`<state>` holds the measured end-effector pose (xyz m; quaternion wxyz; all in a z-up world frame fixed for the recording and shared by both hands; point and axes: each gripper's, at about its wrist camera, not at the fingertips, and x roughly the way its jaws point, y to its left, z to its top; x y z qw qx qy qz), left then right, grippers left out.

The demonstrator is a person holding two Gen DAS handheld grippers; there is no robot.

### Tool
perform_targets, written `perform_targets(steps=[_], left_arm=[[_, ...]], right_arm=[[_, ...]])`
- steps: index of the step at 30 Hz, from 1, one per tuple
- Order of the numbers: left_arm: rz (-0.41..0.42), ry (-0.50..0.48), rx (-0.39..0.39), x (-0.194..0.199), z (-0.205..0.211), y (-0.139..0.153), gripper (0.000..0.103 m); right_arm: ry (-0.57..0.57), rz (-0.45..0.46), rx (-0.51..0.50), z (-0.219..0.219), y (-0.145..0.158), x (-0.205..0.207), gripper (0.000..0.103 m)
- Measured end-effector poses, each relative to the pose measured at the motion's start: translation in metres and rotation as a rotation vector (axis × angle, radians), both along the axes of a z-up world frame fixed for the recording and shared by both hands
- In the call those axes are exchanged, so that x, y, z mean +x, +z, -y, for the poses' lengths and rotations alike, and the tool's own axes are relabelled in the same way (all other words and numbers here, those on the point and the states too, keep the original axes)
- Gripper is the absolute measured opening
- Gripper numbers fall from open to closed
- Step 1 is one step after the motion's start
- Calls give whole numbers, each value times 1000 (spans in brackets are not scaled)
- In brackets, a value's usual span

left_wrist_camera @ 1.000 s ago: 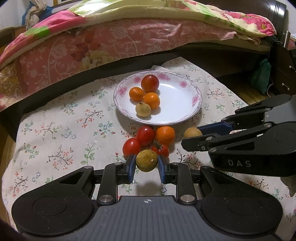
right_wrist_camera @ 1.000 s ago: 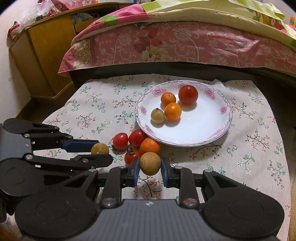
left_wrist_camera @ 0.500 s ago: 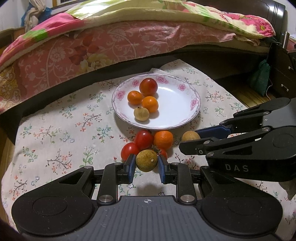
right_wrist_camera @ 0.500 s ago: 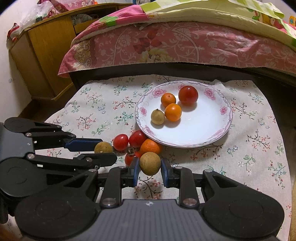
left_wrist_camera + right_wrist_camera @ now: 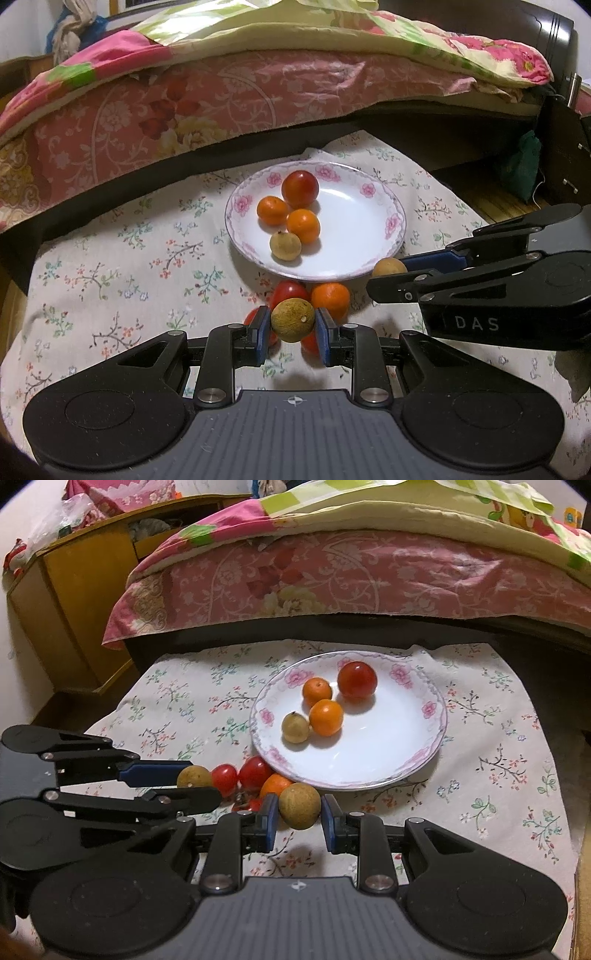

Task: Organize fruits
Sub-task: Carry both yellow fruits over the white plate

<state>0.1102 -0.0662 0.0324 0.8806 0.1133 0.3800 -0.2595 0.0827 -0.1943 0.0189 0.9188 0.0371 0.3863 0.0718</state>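
Observation:
My left gripper [image 5: 291, 328] is shut on a brown round fruit [image 5: 293, 319], held above the cloth in front of the plate. My right gripper [image 5: 298, 812] is shut on another brown round fruit [image 5: 299, 805]; it shows at the right of the left wrist view [image 5: 388, 266]. The white flowered plate [image 5: 369, 236] holds a red tomato [image 5: 300, 189], two oranges [image 5: 303, 225] and a brown fruit [image 5: 285, 245]. Red tomatoes [image 5: 255, 771] and an orange [image 5: 275, 784] lie on the cloth by the plate's near rim.
The floral cloth [image 5: 110, 266] covers a low table. A bed with a pink quilt [image 5: 221, 92] runs along the far side. A wooden cabinet [image 5: 66, 602] stands at the left in the right wrist view. A dark cabinet [image 5: 561, 155] is at the far right.
Both grippers have risen and drawn back a little with their brown fruits. The plate and loose fruits now sit farther ahead in both views.

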Motion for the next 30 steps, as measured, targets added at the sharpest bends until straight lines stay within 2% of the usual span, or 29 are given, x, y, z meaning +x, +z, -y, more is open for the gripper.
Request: perform_targets(steps=[12, 22, 27, 30], left_arm=[[23, 17, -46, 29, 14, 5, 33], [7, 8, -41, 44, 26, -5, 35], [-25, 16, -65, 44, 7, 0, 36], [-59, 7, -49, 30, -12, 3, 36]], right_arm=[[-47, 19, -11, 14, -1, 24, 26], [-68, 6, -19, 22, -12, 38, 26], [-77, 6, -8, 26, -12, 39, 26], [-74, 7, -2, 26, -11, 37, 26]])
